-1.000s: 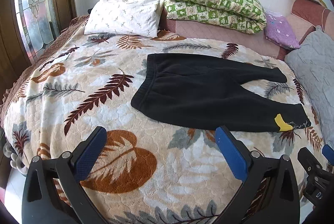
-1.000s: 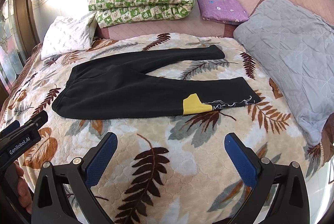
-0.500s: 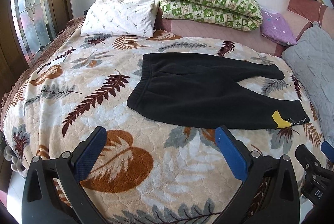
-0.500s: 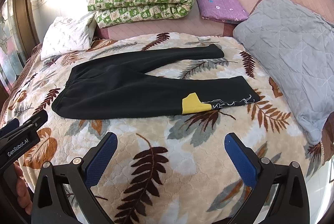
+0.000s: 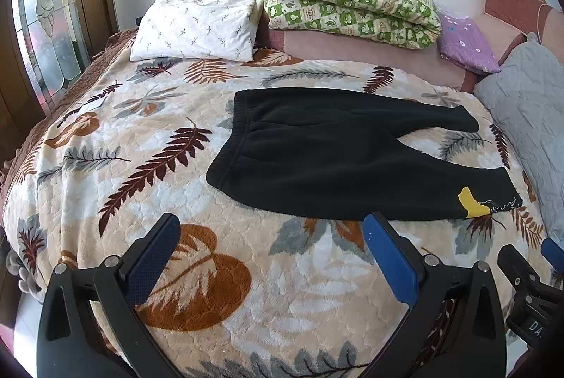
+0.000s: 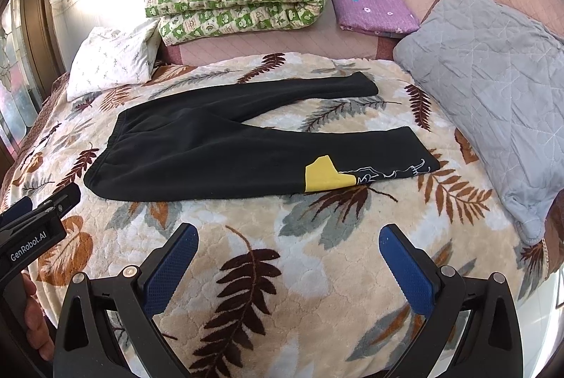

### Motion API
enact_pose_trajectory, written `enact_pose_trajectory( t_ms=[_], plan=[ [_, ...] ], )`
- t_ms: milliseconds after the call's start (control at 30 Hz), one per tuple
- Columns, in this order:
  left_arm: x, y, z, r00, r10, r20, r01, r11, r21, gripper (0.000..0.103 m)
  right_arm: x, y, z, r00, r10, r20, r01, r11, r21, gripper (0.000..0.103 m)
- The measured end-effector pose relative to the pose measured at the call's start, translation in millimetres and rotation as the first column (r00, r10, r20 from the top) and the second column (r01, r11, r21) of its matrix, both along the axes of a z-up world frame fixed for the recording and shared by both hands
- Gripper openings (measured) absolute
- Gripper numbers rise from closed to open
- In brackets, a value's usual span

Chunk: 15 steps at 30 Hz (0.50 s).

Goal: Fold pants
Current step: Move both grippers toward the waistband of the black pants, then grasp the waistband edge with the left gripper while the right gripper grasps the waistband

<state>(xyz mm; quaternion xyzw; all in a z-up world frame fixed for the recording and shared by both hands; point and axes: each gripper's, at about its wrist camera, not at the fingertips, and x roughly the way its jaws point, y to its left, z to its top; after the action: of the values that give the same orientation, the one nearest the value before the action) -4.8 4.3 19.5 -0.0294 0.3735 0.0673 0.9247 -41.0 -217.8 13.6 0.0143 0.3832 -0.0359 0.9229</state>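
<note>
Right now both grippers hover above the near edge of the bed, fingers pointing forward toward the headboard, neither touching anything. The left gripper (image 5: 269, 237) has its blue pads spread wide with only the leaf-print blanket (image 5: 141, 145) between them, so it is released and holds nothing. The right gripper (image 6: 289, 249) is posed the same way, jaws parted wide over the blanket, nothing gripped. In the right wrist view the left gripper's black body appears at the lower left edge (its label reads GenRobot.AI), with part of the person's left hand (image 6: 33, 314) below it; in the left wrist view the right gripper shows at the lower right corner. So the two sit side by side, near each other.

The pants (image 5: 335, 159) lie flat and unfolded on the blanket, ahead of both grippers and well apart from the fingertips. They are black, waistband toward the left, two legs spread apart toward the right. The nearer leg carries a yellow patch (image 6: 326, 175) and white markings by its cuff.

Behind the pants, along the headboard side, sit a white pillow (image 5: 197, 25), a folded green checked quilt (image 5: 349, 0) and a purple folded cloth (image 5: 465, 43). A grey quilted cushion (image 6: 493, 78) lies to the right of the pants.
</note>
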Motion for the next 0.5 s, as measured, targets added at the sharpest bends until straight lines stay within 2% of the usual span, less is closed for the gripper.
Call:
enact_pose_trajectory(
  t_ms=[500],
  plan=[
    [37.9,-10.6,-1.2,0.999,-0.011,-0.040,0.012,1.000,0.005,0.103,31.8,-15.9,3.5,1.000,-0.001,-0.022,0.002,1.000,0.030,0.103]
  ],
)
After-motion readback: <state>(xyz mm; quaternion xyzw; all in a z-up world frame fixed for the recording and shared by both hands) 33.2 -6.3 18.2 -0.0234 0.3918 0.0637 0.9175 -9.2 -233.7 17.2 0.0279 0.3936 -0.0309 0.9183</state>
